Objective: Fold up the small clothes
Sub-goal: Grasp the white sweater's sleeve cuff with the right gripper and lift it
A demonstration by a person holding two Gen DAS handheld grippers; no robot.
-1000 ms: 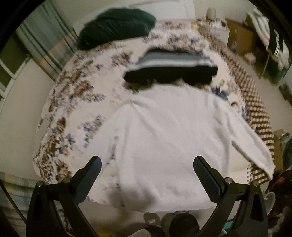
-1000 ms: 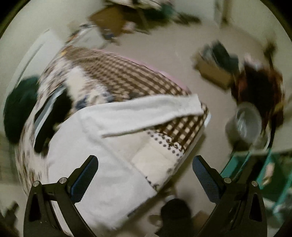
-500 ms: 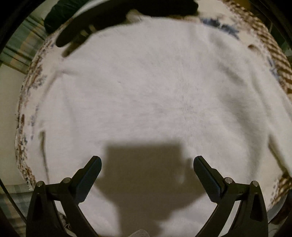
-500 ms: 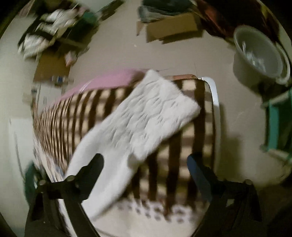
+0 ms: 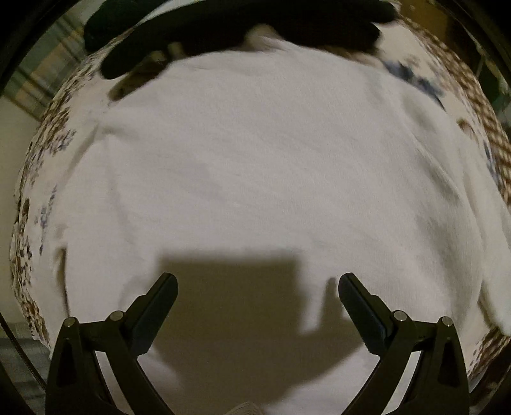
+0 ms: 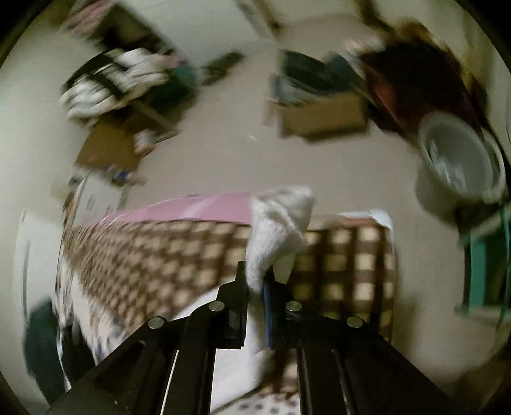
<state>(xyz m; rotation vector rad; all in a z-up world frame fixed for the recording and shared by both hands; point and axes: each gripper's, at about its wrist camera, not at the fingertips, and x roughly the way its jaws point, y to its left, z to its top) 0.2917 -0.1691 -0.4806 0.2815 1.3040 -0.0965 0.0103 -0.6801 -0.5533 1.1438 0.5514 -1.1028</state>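
A cluttered bedroom, its floor strewn with cardboard boxes (image 6: 322, 116) and a pale bucket (image 6: 460, 159), frames a bed (image 5: 41, 153) spread with a flowered sheet and a brown checked blanket (image 6: 166, 255). A white sweater (image 5: 255, 166) lies flat on the bed, body spread wide, a dark garment (image 5: 230, 28) just beyond its collar. Over the sweater's hem side, the left gripper (image 5: 258, 287) hangs with its jaws spread wide and nothing between them, its shadow falling on the knit. To the right of the sweater's body, the right gripper (image 6: 255, 281) has clenched on the sleeve (image 6: 278, 223), the cuff bunched up and standing above the pads, over the checked blanket near the bed's edge. The step in hand looks to be folding that sleeve in across the body. Done well, it would mean carrying the cuff low and level toward the sweater's middle, so the sleeve lays flat along a straight crease at the shoulder, while the left gripper presses or pins the body so that the soft knit does not drag. The pinch takes little cloth, so a slow pull seems wise.
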